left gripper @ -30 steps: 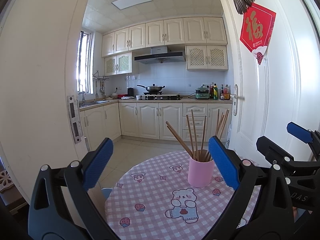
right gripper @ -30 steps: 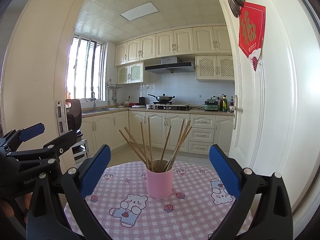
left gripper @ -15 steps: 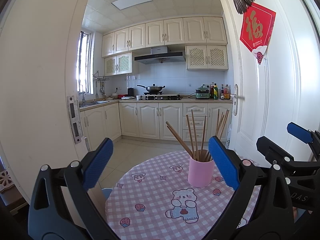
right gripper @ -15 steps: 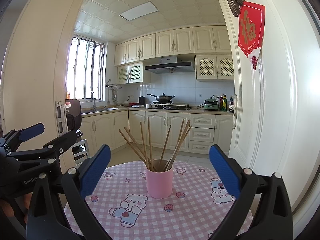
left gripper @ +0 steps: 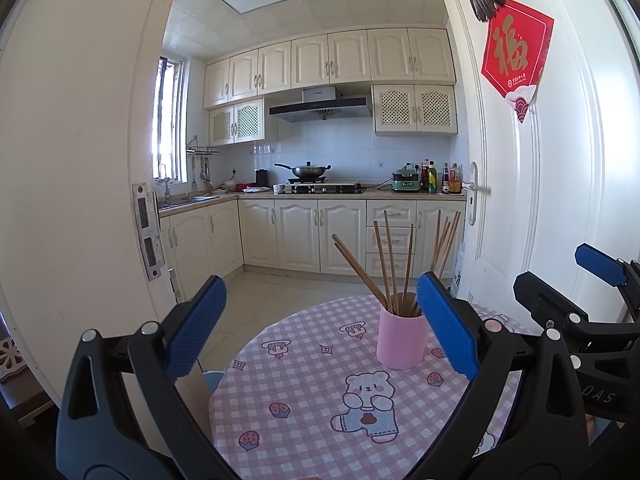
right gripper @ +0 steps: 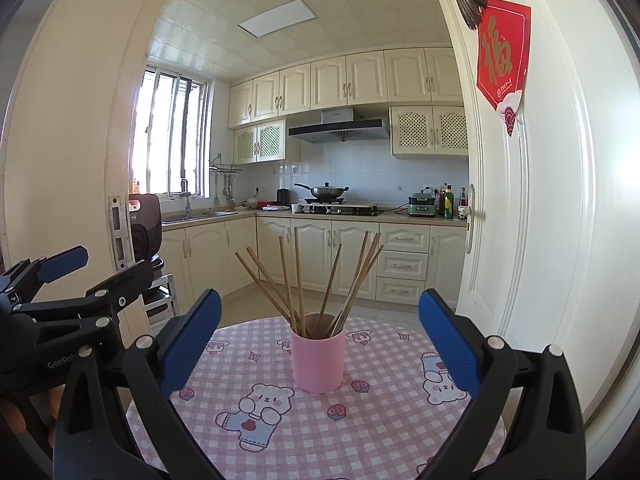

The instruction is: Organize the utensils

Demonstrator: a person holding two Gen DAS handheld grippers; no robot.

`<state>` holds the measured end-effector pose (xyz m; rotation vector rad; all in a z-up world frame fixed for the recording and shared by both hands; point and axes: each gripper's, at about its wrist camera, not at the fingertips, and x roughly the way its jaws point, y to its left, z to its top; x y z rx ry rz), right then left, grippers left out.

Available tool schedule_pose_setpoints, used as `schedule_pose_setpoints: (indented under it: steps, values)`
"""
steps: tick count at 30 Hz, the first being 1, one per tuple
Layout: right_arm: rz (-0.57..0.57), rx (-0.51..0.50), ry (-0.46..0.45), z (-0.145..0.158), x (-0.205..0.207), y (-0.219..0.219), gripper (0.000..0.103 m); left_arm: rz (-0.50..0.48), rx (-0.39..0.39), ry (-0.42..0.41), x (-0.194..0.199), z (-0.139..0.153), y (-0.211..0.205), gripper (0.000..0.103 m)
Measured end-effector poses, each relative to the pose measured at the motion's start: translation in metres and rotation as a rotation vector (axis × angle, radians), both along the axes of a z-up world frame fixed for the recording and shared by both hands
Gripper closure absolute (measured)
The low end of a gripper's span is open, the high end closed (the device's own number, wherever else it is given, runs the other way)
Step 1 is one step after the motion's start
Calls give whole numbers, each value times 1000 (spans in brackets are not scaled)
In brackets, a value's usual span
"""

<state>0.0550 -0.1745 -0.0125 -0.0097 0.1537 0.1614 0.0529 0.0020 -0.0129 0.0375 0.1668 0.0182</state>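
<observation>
A pink cup (left gripper: 401, 340) (right gripper: 318, 360) stands upright on a round table with a pink checked cloth (left gripper: 304, 408) (right gripper: 360, 420). Several wooden chopsticks (left gripper: 384, 264) (right gripper: 296, 280) fan out of it. My left gripper (left gripper: 320, 328) is open and empty, held short of the cup, which sits to the right of its middle. My right gripper (right gripper: 320, 338) is open too, with the cup centred between its blue pads and farther ahead. Each gripper shows at the edge of the other's view.
A white door (left gripper: 540, 160) with a red paper sign stands open at the right. The door frame (left gripper: 80, 160) rises at the left. Behind the table lies a kitchen with cabinets (right gripper: 320, 256), a stove and a wok (right gripper: 326, 191).
</observation>
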Motion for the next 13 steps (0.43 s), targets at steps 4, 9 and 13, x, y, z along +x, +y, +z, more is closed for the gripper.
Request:
schedule_pose_setpoints:
  steps: [4,9,13]
  values:
    - [-1,1,7,-2,3,1,8,3,1,6,3,-3,1,9]
    - [1,2,22,-6,9,2,8,8,3,22,9,-8,1,9]
    - [4,-7,44,-11,17,3,8,1,-4,63,19,-15,2,9]
